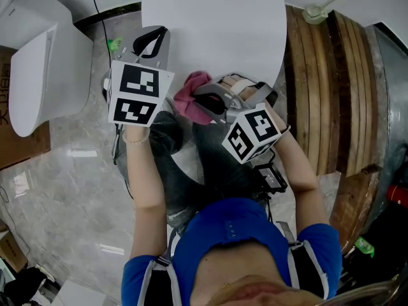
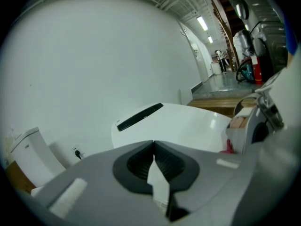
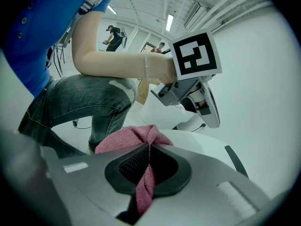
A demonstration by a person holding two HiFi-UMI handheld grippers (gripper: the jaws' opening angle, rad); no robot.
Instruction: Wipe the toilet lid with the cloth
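The pink cloth (image 1: 189,89) is held clenched in the right gripper (image 3: 149,149) at the near edge of the toilet lid (image 1: 213,24). The left gripper (image 2: 153,149) is closed and empty. Wiping is judged barely started, and a pressed sweep across the lid is called for next.

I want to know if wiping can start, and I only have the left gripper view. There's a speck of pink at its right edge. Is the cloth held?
Observer: Yes. The right gripper is shut on the pink cloth, and a strand of it runs down between the jaws.
Operator: Where is it on the toilet lid?
Observer: In the head view it's bunched at the near edge of the toilet lid, toward the lid's left side.
Operator: And my left gripper from above?
Observer: The left gripper is at the lid's left edge, left of the cloth and not touching it.
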